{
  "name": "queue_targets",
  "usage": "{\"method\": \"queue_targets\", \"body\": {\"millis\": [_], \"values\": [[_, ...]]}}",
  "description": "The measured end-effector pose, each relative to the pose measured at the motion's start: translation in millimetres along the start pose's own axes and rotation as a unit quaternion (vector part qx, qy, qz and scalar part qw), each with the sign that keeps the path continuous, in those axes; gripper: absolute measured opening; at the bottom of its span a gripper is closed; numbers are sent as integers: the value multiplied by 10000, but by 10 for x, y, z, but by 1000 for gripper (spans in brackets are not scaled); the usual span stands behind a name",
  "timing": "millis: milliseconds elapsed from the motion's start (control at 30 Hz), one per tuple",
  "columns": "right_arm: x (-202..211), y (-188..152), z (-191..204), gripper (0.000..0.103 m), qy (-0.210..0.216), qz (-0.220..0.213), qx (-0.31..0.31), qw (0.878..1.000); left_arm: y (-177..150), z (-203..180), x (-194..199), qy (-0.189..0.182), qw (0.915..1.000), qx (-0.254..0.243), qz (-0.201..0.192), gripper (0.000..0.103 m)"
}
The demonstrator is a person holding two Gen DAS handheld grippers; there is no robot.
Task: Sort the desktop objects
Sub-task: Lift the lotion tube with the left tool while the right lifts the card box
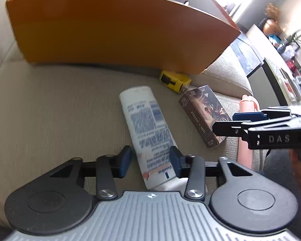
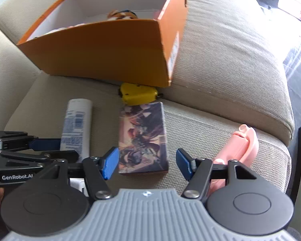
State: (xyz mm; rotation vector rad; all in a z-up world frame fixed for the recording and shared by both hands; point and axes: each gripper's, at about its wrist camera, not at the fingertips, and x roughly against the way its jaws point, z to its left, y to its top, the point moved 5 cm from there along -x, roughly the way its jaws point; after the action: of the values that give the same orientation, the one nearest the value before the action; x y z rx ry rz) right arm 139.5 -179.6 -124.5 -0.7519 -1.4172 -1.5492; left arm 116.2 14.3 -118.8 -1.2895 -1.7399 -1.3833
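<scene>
Sofa cushion (image 1: 50, 104) bears lotion tube (image 1: 144, 120) between left claw (image 1: 150, 160) pads.

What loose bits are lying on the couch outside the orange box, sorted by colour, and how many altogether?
White: 1, lotion tube
Yellow: 1, tape measure
Dark printed: 1, card box
Pink: 1, pink plastic item
Total: 4

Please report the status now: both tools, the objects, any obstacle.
Left tool open around white lotion tube, not clamped. Right tool open, before card box. Yellow tape measure against orange box. Nothing blocking.
</scene>
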Motion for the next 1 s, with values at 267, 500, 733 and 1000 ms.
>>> {"method": "queue_targets", "body": {"millis": [267,500,733,1000], "values": [[-40,-18,8,59,7,71,-28,10000,-67,-155,-83,331,9990,-304,65,58],[-76,-61,-2,66,26,147,-157,9998,-76,-162,-22,320,9989,-348,-35,30],[-130,-153,5,65,34,225,-204,9995,18,-148,287,189,9978,-326,-539,13],[-139,-166,47,61,-118,99,22,9999,214,-145,565,439,9930,-461,-995,11]]}}
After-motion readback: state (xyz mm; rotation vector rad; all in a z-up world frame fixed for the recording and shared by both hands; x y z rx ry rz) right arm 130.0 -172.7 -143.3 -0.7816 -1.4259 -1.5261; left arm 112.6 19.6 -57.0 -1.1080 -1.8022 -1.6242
